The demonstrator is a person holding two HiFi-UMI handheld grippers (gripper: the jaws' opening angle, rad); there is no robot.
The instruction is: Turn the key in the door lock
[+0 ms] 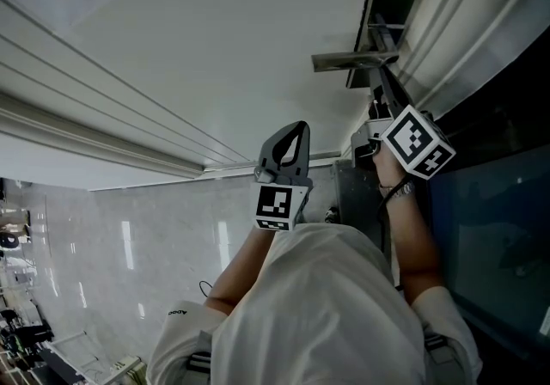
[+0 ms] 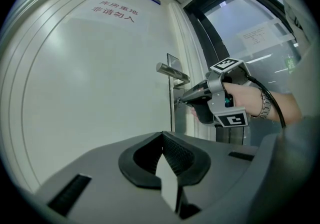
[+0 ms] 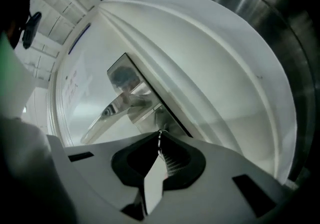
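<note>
The right hand-held gripper (image 3: 160, 133) had its jaws pressed together on the key (image 3: 159, 138). Only a thin sliver of metal showed at the very tips. The key sat straight ahead of those tips, against the lower part of the lock plate (image 3: 125, 75) on the white door (image 2: 90, 93). The lever handle (image 3: 107, 114) stuck out from the plate just above and beyond the tips. In the right gripper view, the plate and handle lay slanted across the picture.

In the left gripper view, this hand-held gripper pointed level at the door's edge, with its nose touching the plate under the handle. A hand (image 2: 246, 99) wearing a wristwatch (image 2: 265, 106) was wrapped round its body.

The left hand-held gripper (image 2: 161, 136) had its jaws closed together with nothing between them. It stood well back from the door and touched nothing. The lock plate and the other gripper were ahead of it and off to its right. The plain door face filled the space in front of it and to its left. Red lettering (image 2: 113, 11) was printed on the door high above it. A dark-framed glass panel (image 2: 250, 33) stood to the far right of it, past the door edge.
</note>
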